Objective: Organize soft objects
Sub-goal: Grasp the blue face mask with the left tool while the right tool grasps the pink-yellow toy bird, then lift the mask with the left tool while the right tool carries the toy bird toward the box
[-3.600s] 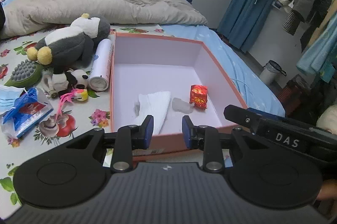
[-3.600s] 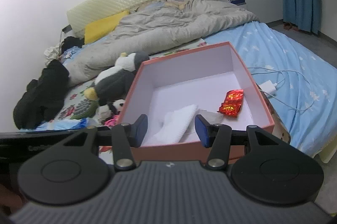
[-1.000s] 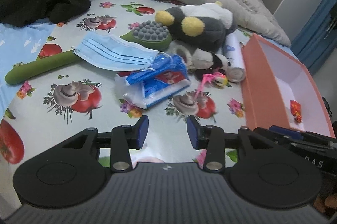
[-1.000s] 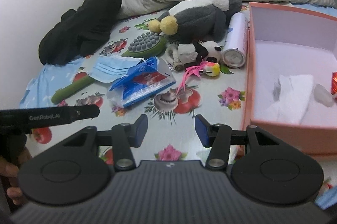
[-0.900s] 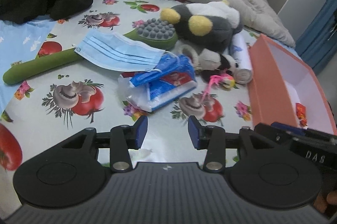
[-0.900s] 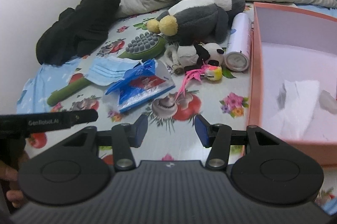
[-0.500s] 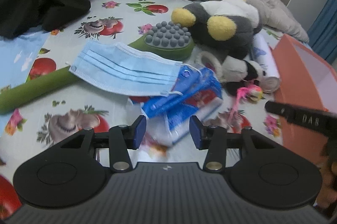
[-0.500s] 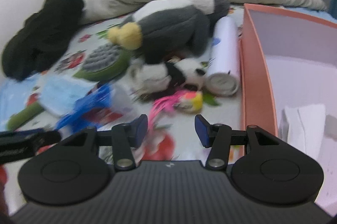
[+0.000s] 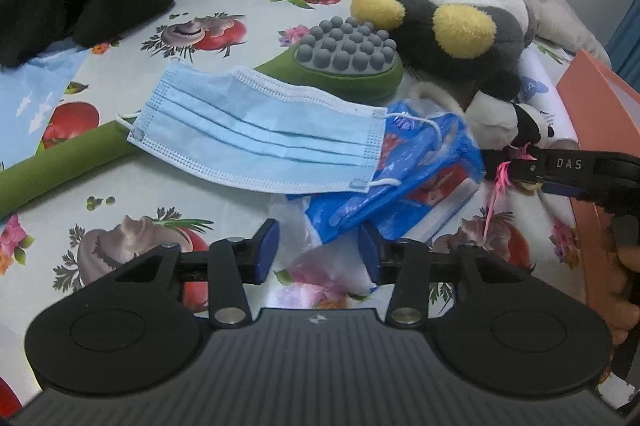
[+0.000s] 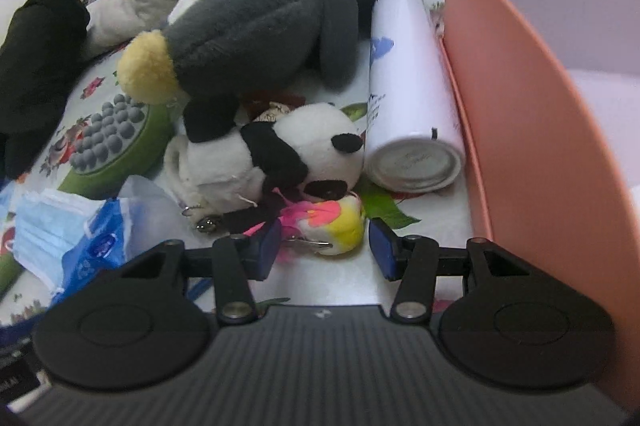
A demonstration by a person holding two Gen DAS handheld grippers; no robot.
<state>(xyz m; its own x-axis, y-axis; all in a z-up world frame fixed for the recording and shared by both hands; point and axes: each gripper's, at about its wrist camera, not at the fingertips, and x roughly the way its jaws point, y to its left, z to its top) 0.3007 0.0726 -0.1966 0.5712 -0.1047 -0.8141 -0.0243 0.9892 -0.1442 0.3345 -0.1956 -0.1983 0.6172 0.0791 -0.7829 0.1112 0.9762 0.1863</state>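
Left wrist view: the left gripper (image 9: 318,252) hangs low over the bed's printed cloth (image 9: 132,185), its jaws closing around the near end of a blue plastic packet (image 9: 404,181); whether the pads touch it cannot be told. A face mask (image 9: 260,141) lies partly on the packet, with a green massage brush (image 9: 348,59) and a grey penguin toy (image 9: 452,21) beyond. The right gripper (image 9: 560,165) reaches in from the right, in front of the orange box (image 9: 600,97).

Right wrist view: the right gripper (image 10: 322,246) has its jaws spread and closing on either side of a small pink and yellow plush toy (image 10: 332,220), the pads apart from it. Just behind lies a panda toy (image 10: 288,153), under the penguin toy (image 10: 256,25). A white can (image 10: 408,97) lies beside the box wall (image 10: 532,113)
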